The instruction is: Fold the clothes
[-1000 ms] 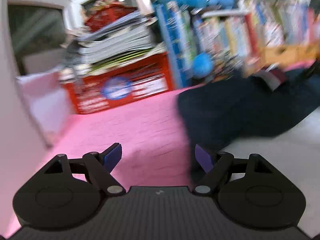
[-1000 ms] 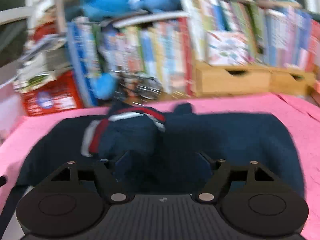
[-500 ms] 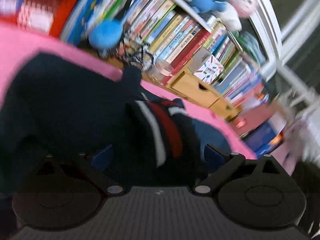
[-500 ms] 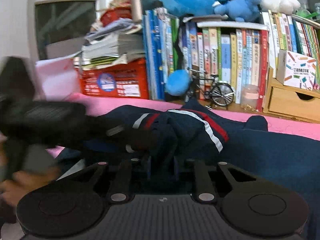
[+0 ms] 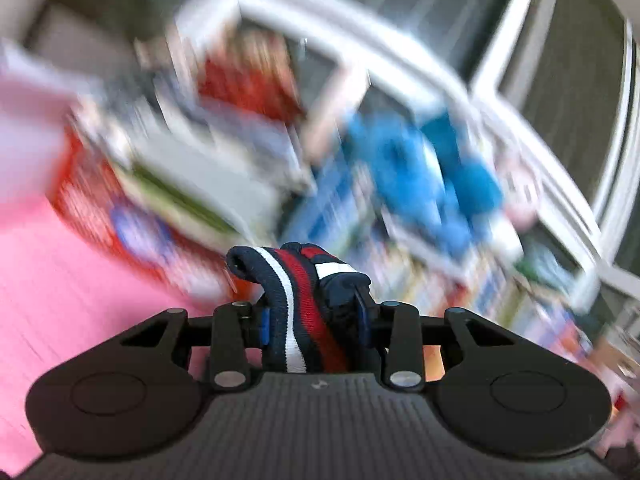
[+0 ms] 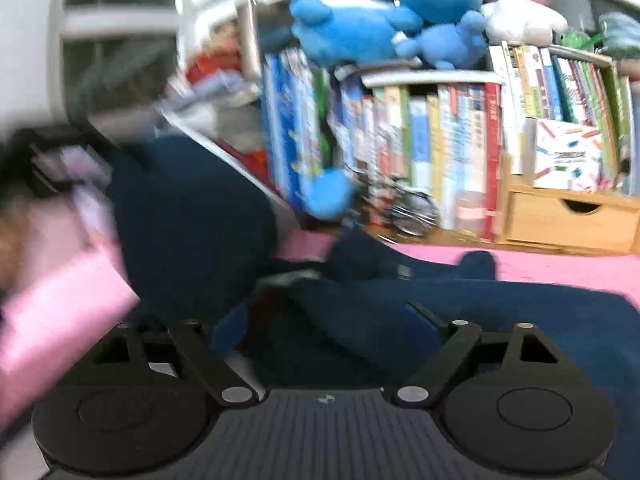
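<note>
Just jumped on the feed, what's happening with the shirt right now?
A person is folding a navy blue garment on the pink table cover. The left tool is shut on the garment's red, white and navy striped ribbed collar and holds it up off the surface; its view is heavily motion-blurred. The right tool is open, low over the rest of the garment, gripping nothing. No fold is finished yet.

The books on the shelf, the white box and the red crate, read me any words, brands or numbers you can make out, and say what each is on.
None can be read.
Book spines: print too small and soft.
White box above the wooden drawer: dark line of print, too small.
Red crate: label lost in motion blur.
Striped navy garment in the left gripper: no lettering showing.
</note>
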The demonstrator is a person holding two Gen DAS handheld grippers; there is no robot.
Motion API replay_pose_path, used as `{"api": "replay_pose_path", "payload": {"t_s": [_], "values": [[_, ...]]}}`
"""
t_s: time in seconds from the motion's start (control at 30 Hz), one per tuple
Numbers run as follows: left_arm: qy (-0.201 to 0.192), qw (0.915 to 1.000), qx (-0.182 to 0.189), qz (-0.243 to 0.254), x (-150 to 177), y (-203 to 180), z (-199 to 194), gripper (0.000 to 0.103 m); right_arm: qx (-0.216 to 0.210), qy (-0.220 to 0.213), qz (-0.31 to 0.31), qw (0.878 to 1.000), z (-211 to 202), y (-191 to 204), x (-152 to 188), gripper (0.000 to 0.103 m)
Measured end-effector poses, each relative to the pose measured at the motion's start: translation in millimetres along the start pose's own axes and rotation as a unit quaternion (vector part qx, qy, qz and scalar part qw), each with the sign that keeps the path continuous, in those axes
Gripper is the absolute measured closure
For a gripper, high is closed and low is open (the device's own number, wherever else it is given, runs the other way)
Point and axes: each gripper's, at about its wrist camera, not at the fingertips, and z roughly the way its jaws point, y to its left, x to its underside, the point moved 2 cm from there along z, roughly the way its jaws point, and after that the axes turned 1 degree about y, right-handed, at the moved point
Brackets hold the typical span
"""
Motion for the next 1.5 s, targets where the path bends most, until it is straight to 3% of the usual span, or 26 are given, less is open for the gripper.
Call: {"api": "replay_pose_path", "payload": {"t_s": [0.17, 0.23, 0.3, 0.4, 0.6, 0.67, 0.7, 0.77, 0.8, 0.83, 0.97, 1.1, 1.17, 1.2, 1.27, 1.33, 1.5], "values": [[-0.067, 0.9971, -0.036, 0.000, -38.7, 17.8, -39.2, 0.067, 0.020, 0.027, -0.026, 0.999, 29.7, 10.6, -4.7, 0.016], [-0.076, 0.9962, -0.042, -0.008, -47.9, 26.0, -47.7, 0.067, 0.029, 0.037, -0.037, 0.998, 41.6, 14.8, -6.6, 0.040], [-0.083, 0.9956, -0.041, -0.015, -55.8, 33.4, -55.0, 0.067, 0.036, 0.048, -0.043, 0.997, 52.4, 19.0, -9.2, 0.075], [-0.105, 0.9932, -0.045, -0.022, -67.1, 40.2, -63.8, 0.067, 0.016, 0.036, 0.000, 0.999, 51.6, 27.0, -23.9, 0.081], [-0.115, 0.9922, -0.042, -0.025, -80.7, 42.6, -75.2, 0.067, -0.075, 0.031, -0.003, 0.997, 68.0, 73.6, -39.3, 0.081], [-0.106, 0.9935, -0.039, -0.015, -80.6, 36.7, -74.3, 0.067, -0.097, 0.051, -0.003, 0.994, 79.4, 83.3, -36.1, 0.073], [-0.100, 0.9943, -0.034, -0.011, -79.5, 32.7, -73.3, 0.067, -0.095, 0.046, 0.004, 0.994, 71.8, 78.1, -34.0, 0.068], [-0.090, 0.9958, -0.019, 0.001, -75.4, 19.2, -69.4, 0.067, -0.091, 0.035, 0.019, 0.995, 56.5, 67.6, -29.7, 0.042], [-0.085, 0.9963, -0.012, 0.008, -73.3, 11.3, -67.0, 0.067, -0.089, 0.030, 0.026, 0.995, 48.9, 62.4, -27.6, 0.019], [-0.080, 0.9967, -0.004, 0.015, -71.2, 3.4, -64.7, 0.067, -0.087, 0.025, 0.033, 0.995, 41.3, 57.2, -25.5, 0.012], [-0.049, 0.9964, 0.050, 0.047, -55.3, -42.7, -51.1, 0.067, -0.058, -0.020, 0.075, 0.995, -20.1, 6.3, 1.5, 0.012], [0.001, 0.9906, 0.114, 0.075, -25.9, -97.1, -29.0, 0.067, 0.044, -0.038, 0.152, 0.987, -61.8, -86.8, 33.7, 0.014], [0.025, 0.9859, 0.137, 0.092, -5.3, -122.9, -17.2, 0.067, 0.094, -0.040, 0.195, 0.975, -76.7, -136.4, 48.7, 0.034], [0.037, 0.9833, 0.145, 0.104, 6.9, -135.4, -11.0, 0.067, 0.097, -0.030, 0.224, 0.969, -72.9, -160.2, 55.1, 0.048], [0.060, 0.9773, 0.159, 0.127, 31.2, -159.7, 1.7, 0.067, 0.103, 0.003, 0.257, 0.961, -58.9, -196.6, 67.9, 0.054], [0.092, 0.9709, 0.169, 0.142, 55.9, -179.5, 15.7, 0.067, 0.120, 0.034, 0.245, 0.961, -39.5, -212.5, 79.8, 0.056], [0.153, 0.9570, 0.161, 0.187, 108.0, -205.7, 38.6, 0.067, 0.133, 0.039, 0.183, 0.973, -25.3, -201.8, 80.4, 0.048]]}}
